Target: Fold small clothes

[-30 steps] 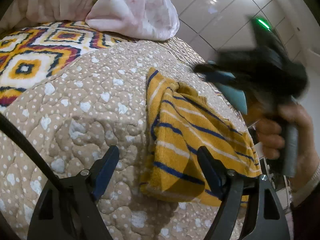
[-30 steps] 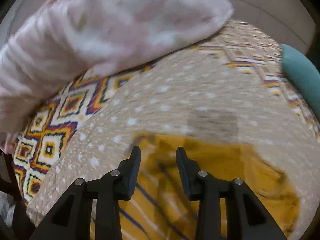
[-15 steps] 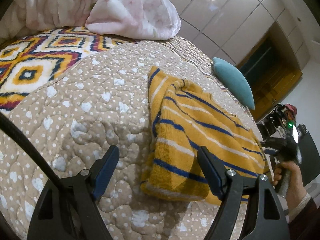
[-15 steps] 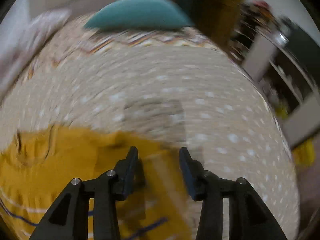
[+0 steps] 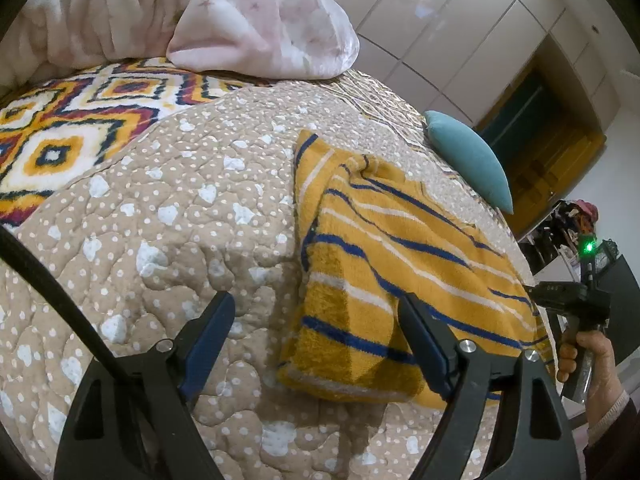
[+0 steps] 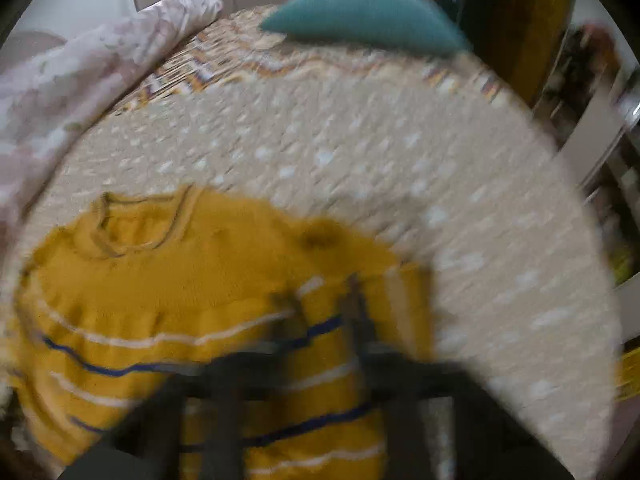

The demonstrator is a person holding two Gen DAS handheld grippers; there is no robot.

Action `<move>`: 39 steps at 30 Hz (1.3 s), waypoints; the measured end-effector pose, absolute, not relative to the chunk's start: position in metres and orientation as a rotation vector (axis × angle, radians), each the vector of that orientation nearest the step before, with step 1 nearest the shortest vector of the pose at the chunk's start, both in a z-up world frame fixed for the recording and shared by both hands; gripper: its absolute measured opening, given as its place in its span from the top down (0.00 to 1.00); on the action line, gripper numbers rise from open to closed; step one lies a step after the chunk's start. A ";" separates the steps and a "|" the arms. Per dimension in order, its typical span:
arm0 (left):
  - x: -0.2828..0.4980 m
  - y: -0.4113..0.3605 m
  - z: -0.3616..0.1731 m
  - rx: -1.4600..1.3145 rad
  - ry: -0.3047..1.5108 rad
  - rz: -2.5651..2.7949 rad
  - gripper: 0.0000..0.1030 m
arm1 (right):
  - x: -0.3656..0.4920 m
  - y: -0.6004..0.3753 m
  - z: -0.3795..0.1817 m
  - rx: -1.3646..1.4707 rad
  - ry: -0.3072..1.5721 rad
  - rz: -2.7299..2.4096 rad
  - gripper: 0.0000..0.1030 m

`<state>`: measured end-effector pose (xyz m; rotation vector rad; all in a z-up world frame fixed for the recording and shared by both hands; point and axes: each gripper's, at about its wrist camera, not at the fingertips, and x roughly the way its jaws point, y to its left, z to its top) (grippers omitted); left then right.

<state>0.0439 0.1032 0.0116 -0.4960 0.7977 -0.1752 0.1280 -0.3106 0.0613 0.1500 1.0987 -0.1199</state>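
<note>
A small yellow sweater with blue and white stripes lies partly folded on the beige quilted bedspread. My left gripper is open and empty, just above the sweater's near left corner. The right gripper's body is held at the sweater's far right edge, its fingers hidden there. In the blurred right wrist view the right gripper hovers over the sweater, jaws a little apart with nothing between them.
A pink floral blanket is piled at the head of the bed on a patterned cover. A teal cushion lies at the far edge. A wardrobe and shelves stand beyond the bed.
The right gripper swung away from over the sweater's middle to its right edge and turned to face the cushion. The left gripper has stayed in place.
</note>
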 end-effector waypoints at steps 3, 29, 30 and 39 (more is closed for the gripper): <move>0.045 0.102 0.011 -0.485 0.803 -0.173 0.19 | 0.127 -0.330 0.060 0.143 1.084 -0.251 0.94; 0.048 0.107 0.013 -0.500 0.842 -0.212 0.17 | -0.037 -0.354 0.052 0.172 1.033 -0.149 0.45; 0.048 0.115 0.016 -0.526 0.864 -0.225 0.24 | -0.044 -0.359 0.053 0.197 1.018 -0.147 0.45; 0.040 0.144 0.037 -0.460 0.883 -0.239 0.25 | -0.114 -0.366 0.041 0.244 0.932 -0.092 0.45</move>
